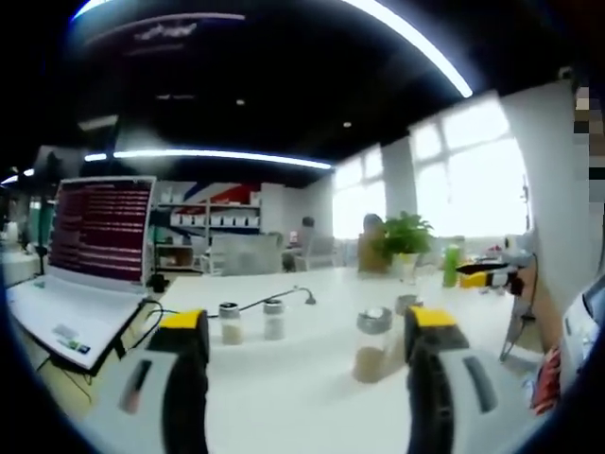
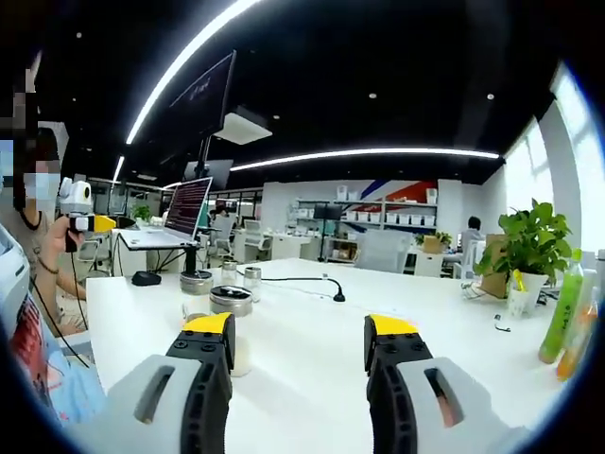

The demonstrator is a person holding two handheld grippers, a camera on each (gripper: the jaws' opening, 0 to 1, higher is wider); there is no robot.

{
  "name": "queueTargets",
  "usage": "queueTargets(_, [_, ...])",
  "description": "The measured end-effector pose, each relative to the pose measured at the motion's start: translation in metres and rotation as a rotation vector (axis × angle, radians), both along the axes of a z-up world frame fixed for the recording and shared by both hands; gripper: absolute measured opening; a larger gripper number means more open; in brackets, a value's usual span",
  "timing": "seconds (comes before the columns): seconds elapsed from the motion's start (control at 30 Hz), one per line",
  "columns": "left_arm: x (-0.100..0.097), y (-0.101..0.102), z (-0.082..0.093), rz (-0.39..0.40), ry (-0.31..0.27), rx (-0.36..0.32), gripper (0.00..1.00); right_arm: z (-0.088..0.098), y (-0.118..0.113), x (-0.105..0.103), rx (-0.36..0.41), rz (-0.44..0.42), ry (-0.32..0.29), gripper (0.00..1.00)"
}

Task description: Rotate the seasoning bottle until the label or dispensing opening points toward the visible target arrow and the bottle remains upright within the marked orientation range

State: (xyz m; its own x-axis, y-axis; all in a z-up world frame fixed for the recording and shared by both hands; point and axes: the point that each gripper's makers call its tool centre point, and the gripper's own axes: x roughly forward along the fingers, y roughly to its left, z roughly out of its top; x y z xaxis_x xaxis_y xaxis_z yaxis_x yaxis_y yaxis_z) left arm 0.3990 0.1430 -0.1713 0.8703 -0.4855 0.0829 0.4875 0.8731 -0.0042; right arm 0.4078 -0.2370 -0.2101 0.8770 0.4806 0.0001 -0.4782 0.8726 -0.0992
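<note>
The white tabletop carries everything in play; a laptop stands on a raised stand at its far side, a potted plant sits near the windows, and a black cable runs across the surface. Green drink bottles stand at the tabletop's edge in the right gripper view.

The left claw is spread wide and holds nothing; the right claw is likewise wide and empty.

The seasoning bottle stands upright on the tabletop, long axis vertical, metal cap uppermost, tan contents in its lower part; it lies just ahead of the left claw, close inside that claw's right-hand jaw. In the right gripper view the same kind of bottle stands partly behind the left-hand jaw, beside the gap rather than in it. Two smaller jars stand farther back, near the cable.

Judgement: the left claw is the better placed. Label direction and dispensing opening cannot be told; no target arrow is discernible.
</note>
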Motion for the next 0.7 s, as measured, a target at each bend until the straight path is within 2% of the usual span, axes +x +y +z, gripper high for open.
queueTargets(0.1, [-0.003, -0.007, 0.003, -0.032, 0.001, -0.014, 0.86, 0.0, -0.003, -0.001, -0.014, -0.013, -0.005, 0.56])
queueTargets(0.2, [0.001, -0.012, 0.004, -0.038, 0.009, -0.01, 0.85, 0.001, -0.007, 0.0, 0.002, -0.036, -0.001, 0.65])
queueTargets(0.4, [0.016, -0.012, 0.014, -0.049, -0.005, -0.004, 0.86, 0.005, -0.012, -0.001, -0.006, -0.057, -0.019, 0.64])
queueTargets(0.47, [0.024, -0.012, 0.023, -0.06, -0.03, -0.035, 0.86, 0.006, -0.013, -0.002, -0.007, -0.06, -0.024, 0.64])
queueTargets(0.57, [0.034, -0.013, 0.027, -0.07, -0.025, -0.054, 0.86, 0.007, -0.013, -0.003, -0.015, -0.054, -0.031, 0.65])
queueTargets(0.7, [0.049, -0.016, 0.031, -0.052, -0.037, -0.019, 0.86, 0.009, -0.014, -0.002, -0.001, -0.058, -0.034, 0.65])
